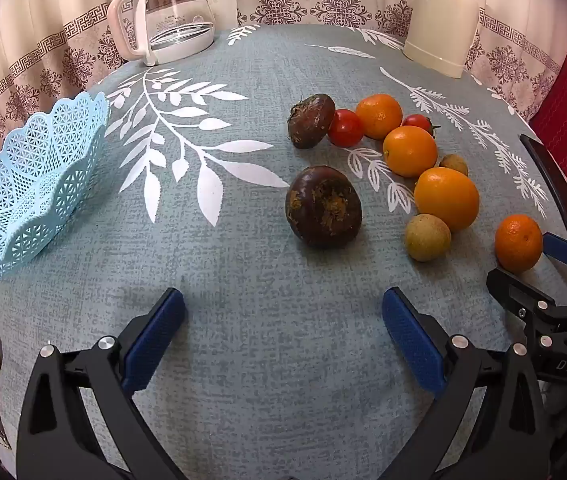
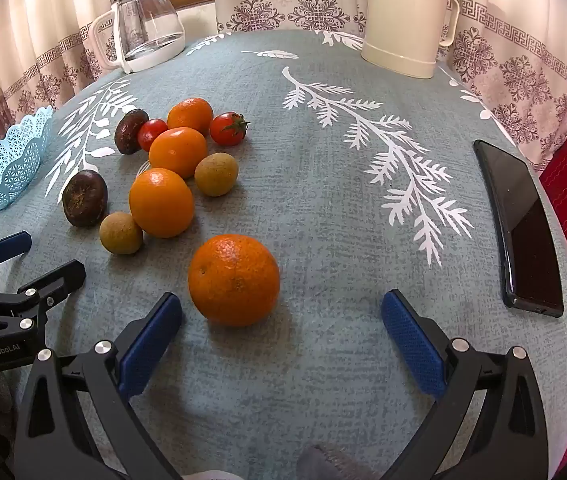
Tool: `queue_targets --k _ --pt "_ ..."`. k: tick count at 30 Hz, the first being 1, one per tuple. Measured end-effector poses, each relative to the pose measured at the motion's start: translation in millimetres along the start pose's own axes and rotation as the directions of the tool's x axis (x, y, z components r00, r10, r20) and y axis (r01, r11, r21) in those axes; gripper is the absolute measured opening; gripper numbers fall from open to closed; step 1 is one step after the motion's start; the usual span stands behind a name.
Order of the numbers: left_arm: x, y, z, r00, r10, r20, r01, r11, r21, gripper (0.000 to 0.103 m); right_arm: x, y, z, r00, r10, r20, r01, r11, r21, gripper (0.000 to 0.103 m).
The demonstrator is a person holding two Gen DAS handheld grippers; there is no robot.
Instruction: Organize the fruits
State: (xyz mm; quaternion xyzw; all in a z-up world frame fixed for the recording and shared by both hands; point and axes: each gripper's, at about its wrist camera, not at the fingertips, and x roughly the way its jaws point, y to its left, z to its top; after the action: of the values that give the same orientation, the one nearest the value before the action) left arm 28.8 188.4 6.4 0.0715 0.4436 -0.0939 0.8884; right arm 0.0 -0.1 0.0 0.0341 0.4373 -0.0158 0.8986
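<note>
Both claws spread wide and empty, level over the tablecloth (image 1: 243, 280): left claw (image 1: 283, 312) short of a dark fruit (image 1: 323, 206), right claw (image 2: 281, 314) beside an orange (image 2: 234, 280).

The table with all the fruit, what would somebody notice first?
Probably the bright round orange lying alone, just ahead of the open right gripper. Behind it, to the left, sits a huddle of oranges, red cherry tomatoes and dark brown fruits. The empty pale blue lacy plastic basket waits at the table's left edge.
</note>
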Motion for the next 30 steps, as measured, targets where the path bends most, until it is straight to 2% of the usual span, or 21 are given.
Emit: queue_targets --k 30 --pt "0.0 0.0 0.1 1.0 -0.002 0.002 0.002 1.0 -0.002 0.101 0.5 -1.2 -0.4 1.0 -0.009 -0.001 0.009 1.0 0.003 0.098"
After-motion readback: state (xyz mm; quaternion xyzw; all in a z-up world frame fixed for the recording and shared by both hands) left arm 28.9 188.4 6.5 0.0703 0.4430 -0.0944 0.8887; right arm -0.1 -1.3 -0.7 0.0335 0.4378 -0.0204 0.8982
